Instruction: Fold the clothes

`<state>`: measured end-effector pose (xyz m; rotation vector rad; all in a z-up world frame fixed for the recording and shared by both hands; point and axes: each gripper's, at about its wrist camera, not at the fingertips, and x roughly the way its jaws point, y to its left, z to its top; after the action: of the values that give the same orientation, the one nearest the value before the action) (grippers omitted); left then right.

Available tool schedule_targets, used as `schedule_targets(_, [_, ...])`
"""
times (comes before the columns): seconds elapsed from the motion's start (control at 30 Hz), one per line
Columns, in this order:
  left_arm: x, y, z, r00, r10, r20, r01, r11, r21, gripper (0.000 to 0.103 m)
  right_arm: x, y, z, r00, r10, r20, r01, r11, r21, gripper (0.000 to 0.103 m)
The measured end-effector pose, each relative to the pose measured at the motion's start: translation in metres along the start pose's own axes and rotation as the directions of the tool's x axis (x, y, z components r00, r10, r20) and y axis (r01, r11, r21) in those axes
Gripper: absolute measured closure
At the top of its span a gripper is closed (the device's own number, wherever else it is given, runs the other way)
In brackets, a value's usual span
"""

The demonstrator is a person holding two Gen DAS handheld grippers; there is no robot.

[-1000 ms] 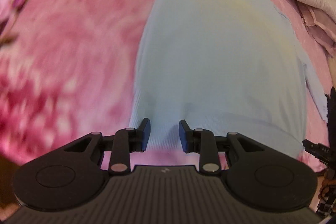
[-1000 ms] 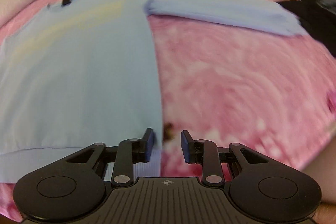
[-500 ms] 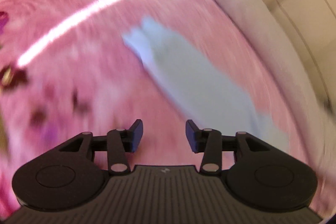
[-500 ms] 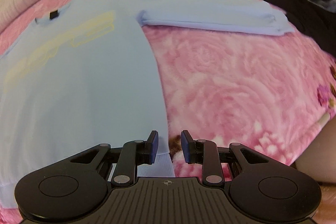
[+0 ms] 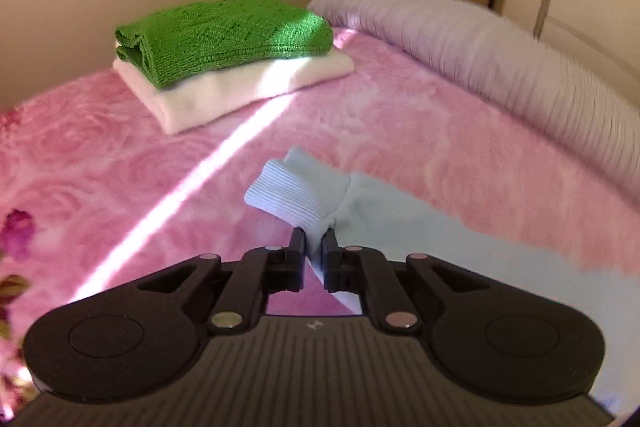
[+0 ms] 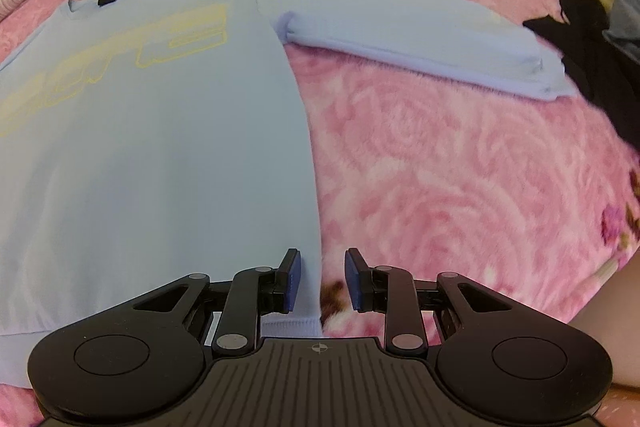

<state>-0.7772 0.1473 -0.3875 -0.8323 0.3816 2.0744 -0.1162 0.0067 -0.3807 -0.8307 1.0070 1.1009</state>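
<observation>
Sweatshirt (image 6: 160, 147) lies flat on the bed; left tongs (image 5: 314, 245) pinch its sleeve cuff (image 5: 294, 193) for folding inward, right tongs (image 6: 322, 275) gape empty over the hem.

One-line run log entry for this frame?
step: sleeve fold | left gripper: shut on sleeve cuff | right gripper: open at sweatshirt hem corner | folded stack on bed
</observation>
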Motion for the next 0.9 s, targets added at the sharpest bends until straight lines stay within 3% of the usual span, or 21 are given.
schedule_targets(0.07, [0.016,-0.003,-0.010,0.996,0.056,-0.067,-0.050,0.995,0.084,0.085,0.002,0.000,0.002,1.000,0.002,-0.007,-0.002,1.000,0.009,0.075])
schedule_targets(0.13, [0.012,-0.004,-0.013,0.995,0.079,-0.056,-0.070,0.987,0.145,0.069,0.004,-0.001,0.002,1.000,0.010,-0.019,-0.009,1.000,0.024,0.075])
schedule_targets(0.2, [0.000,-0.003,-0.012,0.994,0.088,-0.068,-0.077,0.985,0.155,0.068,0.000,-0.007,0.001,1.000,0.008,-0.014,-0.007,0.998,0.055,0.075])
schedule_targets(0.3, [-0.033,0.008,-0.017,0.987,0.005,-0.160,0.011,0.995,0.096,0.071,-0.010,-0.023,-0.006,1.000,0.020,0.012,-0.022,0.990,0.140,0.074])
schedule_targets(0.37, [-0.061,0.011,-0.030,0.957,-0.153,-0.245,0.166,0.986,0.033,0.071,-0.015,-0.037,-0.014,0.999,0.035,0.018,-0.038,0.974,0.224,0.070])
schedule_targets(0.4, [-0.075,0.010,-0.038,0.924,-0.256,-0.286,0.265,0.964,-0.005,0.069,-0.017,-0.044,-0.019,0.998,0.053,0.025,-0.058,0.958,0.279,0.069])
schedule_targets(0.43, [-0.089,0.005,-0.048,0.873,-0.358,-0.333,0.367,0.930,-0.037,0.067,-0.018,-0.049,-0.025,0.996,0.076,0.035,-0.084,0.943,0.323,0.064])
schedule_targets(0.47, [-0.103,-0.002,-0.061,0.808,-0.445,-0.385,0.459,0.886,-0.062,0.066,-0.018,-0.054,-0.030,0.994,0.100,0.046,-0.110,0.925,0.365,0.056])
schedule_targets(0.57, [-0.125,-0.022,-0.101,0.643,-0.565,-0.518,0.600,0.791,-0.118,0.063,-0.018,-0.065,-0.047,0.983,0.165,0.080,-0.183,0.866,0.465,0.051])
schedule_targets(0.67, [-0.128,-0.038,-0.133,0.550,-0.580,-0.601,0.643,0.753,-0.138,0.063,-0.006,-0.059,-0.056,0.980,0.193,0.055,-0.196,0.862,0.467,0.051])
schedule_targets(0.77, [-0.125,-0.050,-0.156,0.520,-0.538,-0.663,0.635,0.763,-0.121,0.067,0.001,-0.049,-0.060,0.982,0.181,0.049,-0.185,0.884,0.430,0.052])
schedule_targets(0.8, [-0.127,-0.054,-0.159,0.544,-0.516,-0.662,0.635,0.768,-0.077,0.079,0.002,-0.046,-0.060,0.985,0.165,0.052,-0.172,0.895,0.411,0.057])
schedule_targets(0.83, [-0.132,-0.056,-0.159,0.571,-0.499,-0.653,0.639,0.769,-0.029,0.102,0.001,-0.043,-0.059,0.984,0.168,0.056,-0.177,0.909,0.376,0.077])
schedule_targets(0.87, [-0.137,-0.056,-0.156,0.578,-0.508,-0.639,0.651,0.759,-0.014,0.102,-0.001,-0.039,-0.058,0.983,0.174,0.060,-0.184,0.923,0.339,0.088])
schedule_targets(0.9, [-0.143,-0.051,-0.154,0.585,-0.527,-0.616,0.659,0.752,-0.018,0.102,-0.006,-0.035,-0.057,0.985,0.161,0.066,-0.174,0.937,0.303,0.092])
